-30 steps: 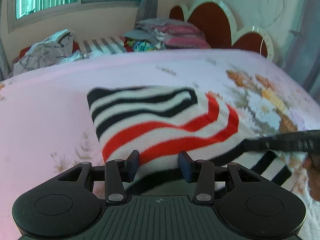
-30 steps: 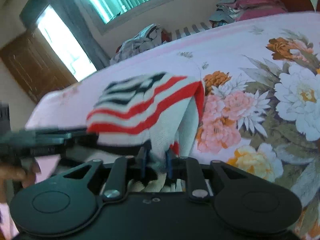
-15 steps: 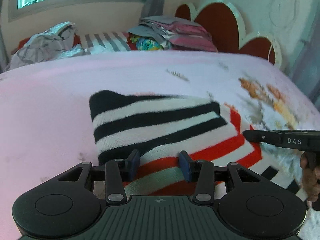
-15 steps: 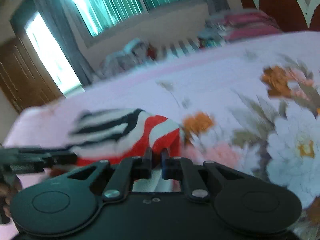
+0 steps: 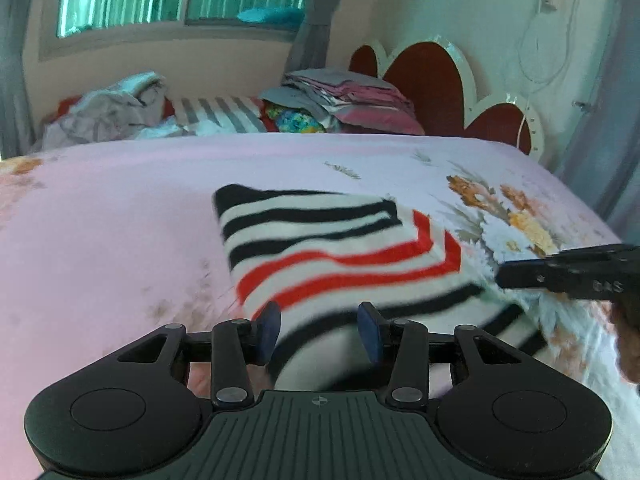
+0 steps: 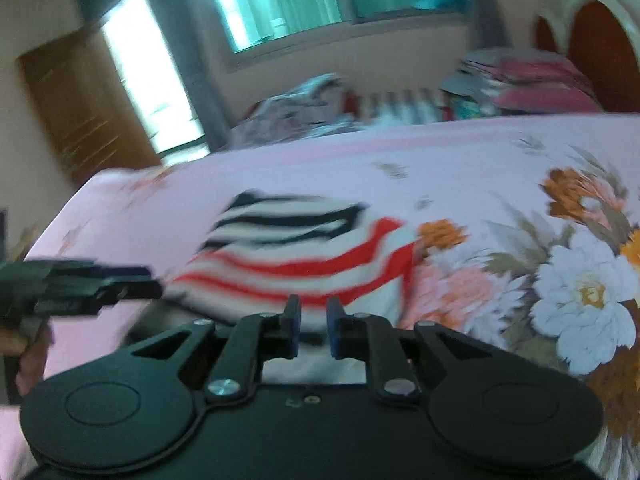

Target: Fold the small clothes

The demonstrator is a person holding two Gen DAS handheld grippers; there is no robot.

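Striped knit top [image 5: 340, 256], in black, white and red bands, lies on the pink flowered bed [image 5: 120, 220] as a rough rectangle. Its black-striped half is far from the cameras, the red stripes are nearer, and one more layer shows under the near edge.

The left tool [image 5: 318, 322] hovers over that near edge with its pads moderately apart. Cloth shows beyond the gap, but nothing is bunched or pressed between the pads, so it appears to hold nothing. The right tool [image 6: 313, 316] sits at the top's right side with its jaws nearly together. They have just been opening a little, and only a narrow slit remains. White knit shows through the slit, yet no fabric looks clamped, though blur in this view leaves some doubt.

The step in hand seems to be finishing this fold and settling the bundle. To do it well, the person should let each tool clear the cloth fully before drawing away, because soft knit catches easily on a pad and one dragged corner would open the layers. A light press along the near edge, with the pads flat, would set the crease.

Any further fold should start from a corner where all the layers can be pinched together, one tool on each side and both moving at an even pace. The red-striped right edge looks slightly raised and needs smoothing first.
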